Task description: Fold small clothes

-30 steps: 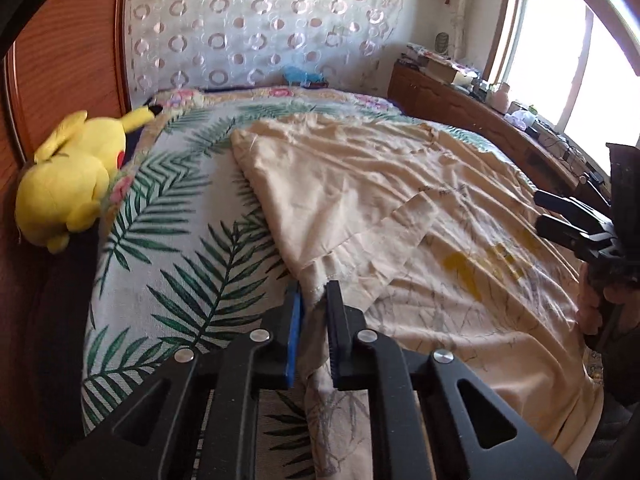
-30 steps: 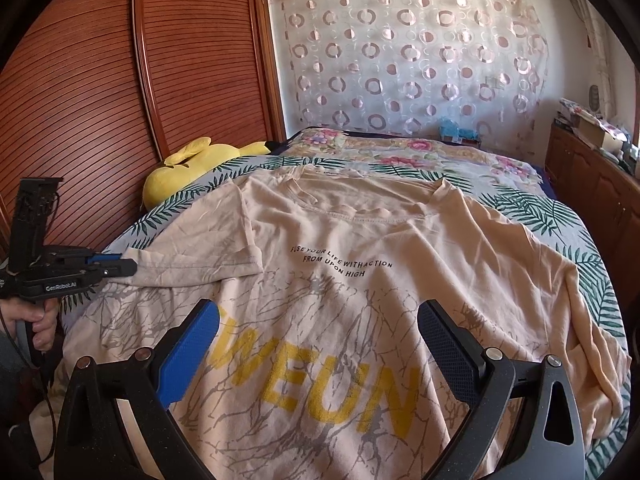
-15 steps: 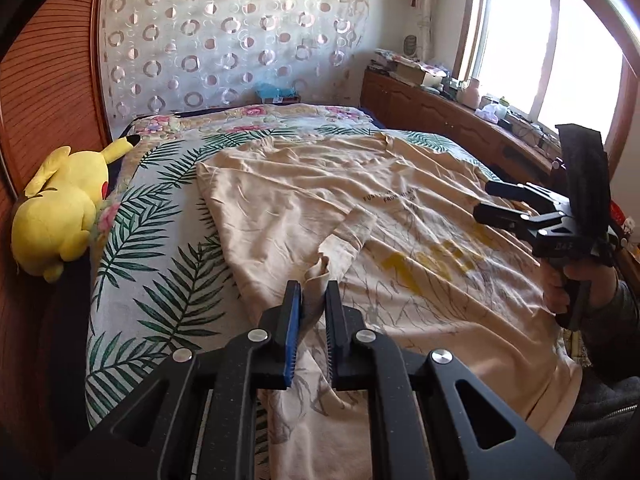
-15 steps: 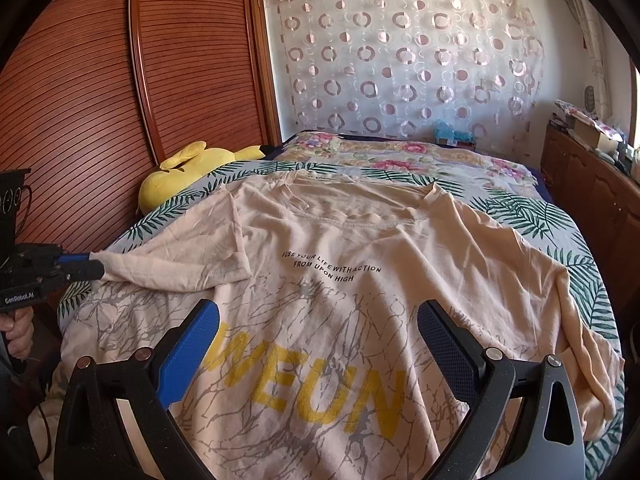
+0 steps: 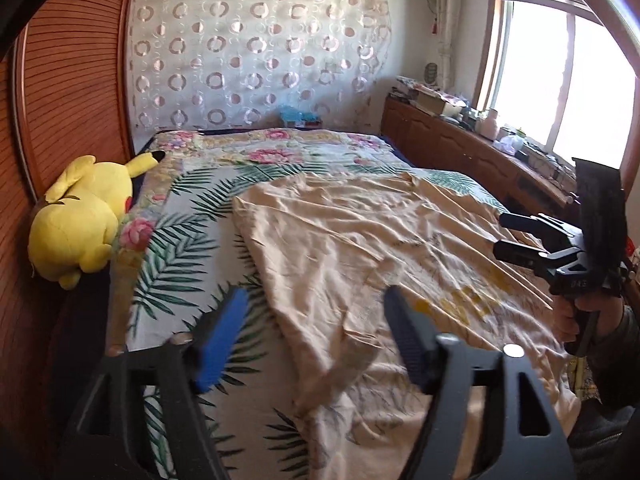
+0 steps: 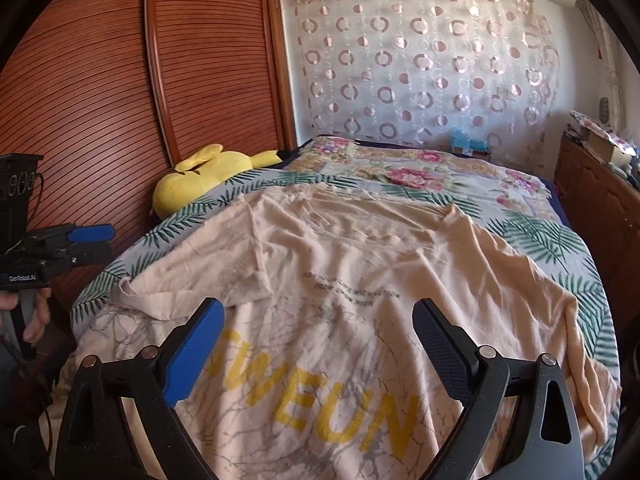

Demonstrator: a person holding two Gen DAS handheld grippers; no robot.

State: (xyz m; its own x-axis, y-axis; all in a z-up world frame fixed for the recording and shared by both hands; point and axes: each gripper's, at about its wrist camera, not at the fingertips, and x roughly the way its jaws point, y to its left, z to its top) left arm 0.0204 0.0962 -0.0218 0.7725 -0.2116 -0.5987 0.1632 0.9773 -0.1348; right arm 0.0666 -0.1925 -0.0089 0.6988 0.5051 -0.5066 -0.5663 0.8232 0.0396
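Note:
A peach T-shirt with yellow letters and grey marbling lies spread face up on the bed. Its left sleeve is folded inward, and the crumpled cuff rests on the shirt body. Just above that cuff hovers my left gripper; its jaws are opening and its pads touch no cloth. It shows again in the right wrist view, at the bed's left edge. Over the printed chest hangs my right gripper, wide apart with its jaws closing slightly and nothing between the pads. The left wrist view has it at the right.
A yellow plush toy lies at the bed's left edge against the slatted wooden wardrobe. The leaf-print bedspread shows around the shirt. A cluttered wooden sideboard runs under the window on the right.
My left gripper let go of the sleeve, spread its jaws wide and rose a little. The sleeve dropped onto the shirt. My right gripper stayed about where it was.

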